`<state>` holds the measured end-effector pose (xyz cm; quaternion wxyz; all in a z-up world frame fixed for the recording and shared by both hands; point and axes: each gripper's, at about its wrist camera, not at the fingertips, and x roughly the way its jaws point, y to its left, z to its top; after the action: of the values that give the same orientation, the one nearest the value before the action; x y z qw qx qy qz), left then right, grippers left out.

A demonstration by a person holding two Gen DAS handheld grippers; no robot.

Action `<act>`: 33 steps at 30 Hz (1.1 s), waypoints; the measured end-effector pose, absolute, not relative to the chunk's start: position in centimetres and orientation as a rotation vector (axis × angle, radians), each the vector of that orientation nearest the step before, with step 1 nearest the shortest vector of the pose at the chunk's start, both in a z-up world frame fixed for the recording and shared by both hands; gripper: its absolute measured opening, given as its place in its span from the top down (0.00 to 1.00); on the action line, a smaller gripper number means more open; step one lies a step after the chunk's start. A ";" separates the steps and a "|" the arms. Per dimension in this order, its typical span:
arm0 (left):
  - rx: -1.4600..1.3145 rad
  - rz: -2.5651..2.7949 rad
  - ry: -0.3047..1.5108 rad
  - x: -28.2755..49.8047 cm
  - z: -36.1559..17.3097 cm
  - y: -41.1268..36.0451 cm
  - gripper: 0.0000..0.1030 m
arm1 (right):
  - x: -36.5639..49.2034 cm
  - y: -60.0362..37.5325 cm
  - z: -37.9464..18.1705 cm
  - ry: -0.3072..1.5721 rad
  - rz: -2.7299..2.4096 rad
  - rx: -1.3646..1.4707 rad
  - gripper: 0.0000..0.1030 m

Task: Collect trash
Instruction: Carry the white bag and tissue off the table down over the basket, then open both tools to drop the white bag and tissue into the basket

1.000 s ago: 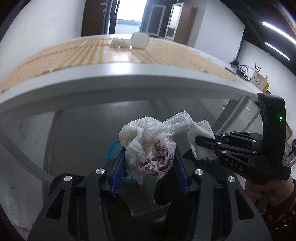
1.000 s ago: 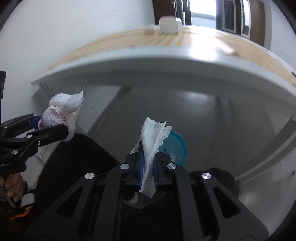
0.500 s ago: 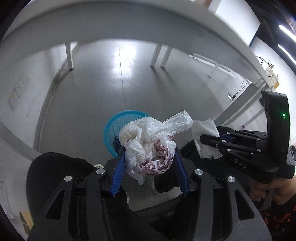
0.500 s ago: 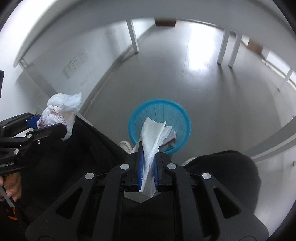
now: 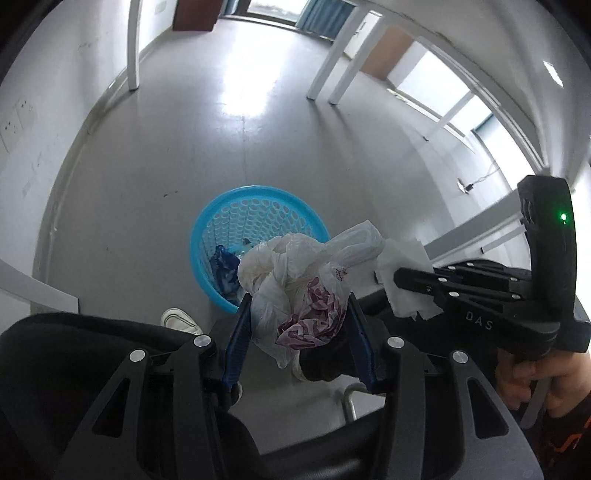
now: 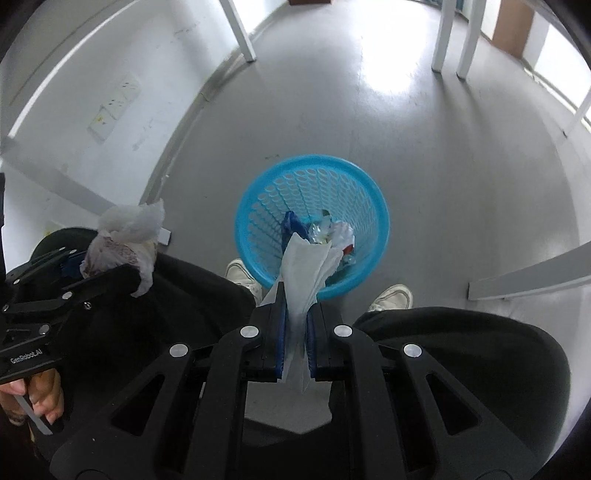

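Trash is in both claws, poised above the bin [image 6: 312,225], so the step in hand looks like the drop. The left gripper [image 5: 299,314] pinches a crumpled plastic bag [image 5: 295,284], its blue pads about half spread and pressed to the wad's sides; in the left view the bag sits at centre, overlapping the bin's lower right rim. The right gripper [image 6: 295,321] has its pads pressed nearly together on a white tissue [image 6: 304,266], which stands up from the jaws and, in the right view, covers the bin's near rim and part of its inside.

The bin, blue and perforated, stands on the grey floor [image 6: 443,147] and already holds some wrappers and a dark blue scrap at its bottom.

Next move, as I judge it: bring each claw squarely over the opening, then spread the pads so the load falls inside. The tissue seems already lined up; the bag seems off toward the rim in the left view and may need a shift toward the bin's middle first. Both loads are light and could cling to a pad or drift past the rim.

Around the bin: the person's white shoes [image 6: 391,297] stand just beside its near edge, and dark trouser knees [image 6: 461,350] fill the lower frame. White table legs [image 6: 242,29] stand well apart at the top, out of the way. Nothing blocks the opening.
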<state>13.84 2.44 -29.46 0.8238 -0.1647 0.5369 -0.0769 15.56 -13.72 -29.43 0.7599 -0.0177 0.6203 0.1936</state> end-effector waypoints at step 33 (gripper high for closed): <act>-0.605 -0.004 1.441 25.7 -44.5 5.4 0.54 | 27.5 -14.2 -46.4 1.694 0.244 0.170 0.90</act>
<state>25.72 5.44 -44.54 0.7100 -0.2727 0.6493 -0.0020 27.48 -14.21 -46.42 0.6524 0.0749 0.7465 0.1076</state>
